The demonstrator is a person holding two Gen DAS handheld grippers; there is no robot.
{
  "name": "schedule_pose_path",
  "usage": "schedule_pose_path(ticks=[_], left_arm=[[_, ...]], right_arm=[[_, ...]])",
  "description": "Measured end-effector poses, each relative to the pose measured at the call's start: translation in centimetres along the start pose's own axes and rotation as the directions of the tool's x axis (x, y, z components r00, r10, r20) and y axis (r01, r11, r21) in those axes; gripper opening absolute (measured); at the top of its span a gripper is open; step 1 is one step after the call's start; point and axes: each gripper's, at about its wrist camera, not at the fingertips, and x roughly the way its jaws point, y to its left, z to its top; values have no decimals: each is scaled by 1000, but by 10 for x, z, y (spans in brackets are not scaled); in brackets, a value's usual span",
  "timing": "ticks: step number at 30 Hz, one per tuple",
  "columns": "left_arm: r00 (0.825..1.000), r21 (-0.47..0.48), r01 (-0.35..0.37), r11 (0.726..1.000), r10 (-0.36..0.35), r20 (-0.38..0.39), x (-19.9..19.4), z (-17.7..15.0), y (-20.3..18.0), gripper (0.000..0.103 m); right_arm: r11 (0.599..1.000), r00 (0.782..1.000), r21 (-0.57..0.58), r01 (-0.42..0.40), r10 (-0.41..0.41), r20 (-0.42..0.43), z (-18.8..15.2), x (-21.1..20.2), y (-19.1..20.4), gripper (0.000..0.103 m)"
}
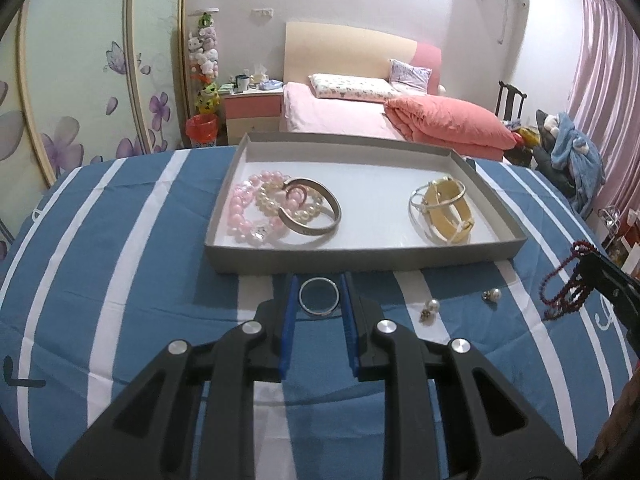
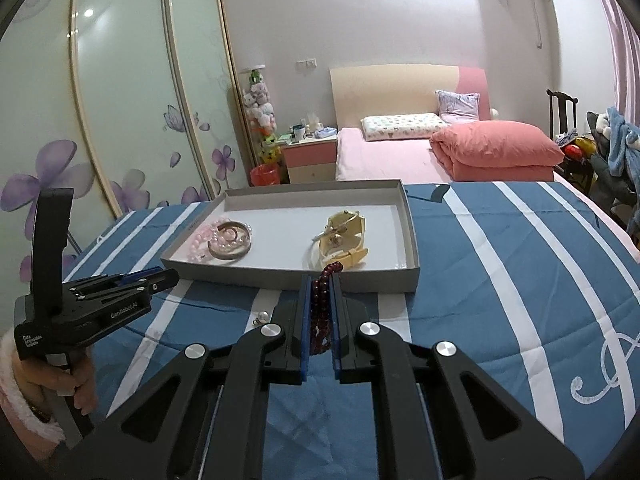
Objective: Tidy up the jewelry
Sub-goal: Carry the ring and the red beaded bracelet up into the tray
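The right gripper [image 2: 321, 304] is pinching a dark red bead strand [image 2: 323, 300] between its blue pads, the loops hanging clear of the striped blue cloth [image 2: 500, 280] just short of the grey tray [image 2: 288, 278]; this looks like a carry toward the tray. The left gripper [image 1: 319, 300] is clamping a silver ring [image 1: 319, 296] by its two sides, the jaws standing narrow, likewise just before the tray's near wall. Inside the tray, the pink and pearl bracelets [image 1: 256, 208] and a metal bangle [image 1: 312, 212] are lying heaped at the left, and a cream watch [image 1: 448, 210] at the right, apparently sorted by kind. Two pearl earrings [image 1: 430, 308] are waiting on the cloth, not yet collected.
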Motion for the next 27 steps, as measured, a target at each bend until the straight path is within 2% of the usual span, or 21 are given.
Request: schedule_pose_path(ticks=[20, 27], left_arm=[[998, -39, -18, 999, 20, 61, -16, 7, 13, 22], [993, -62, -32, 998, 39, 110, -26, 12, 18, 22]], right_arm=[[1000, 999, 1, -23, 23, 40, 5, -3, 3, 9], [1000, 997, 1, -24, 23, 74, 12, -7, 5, 9]])
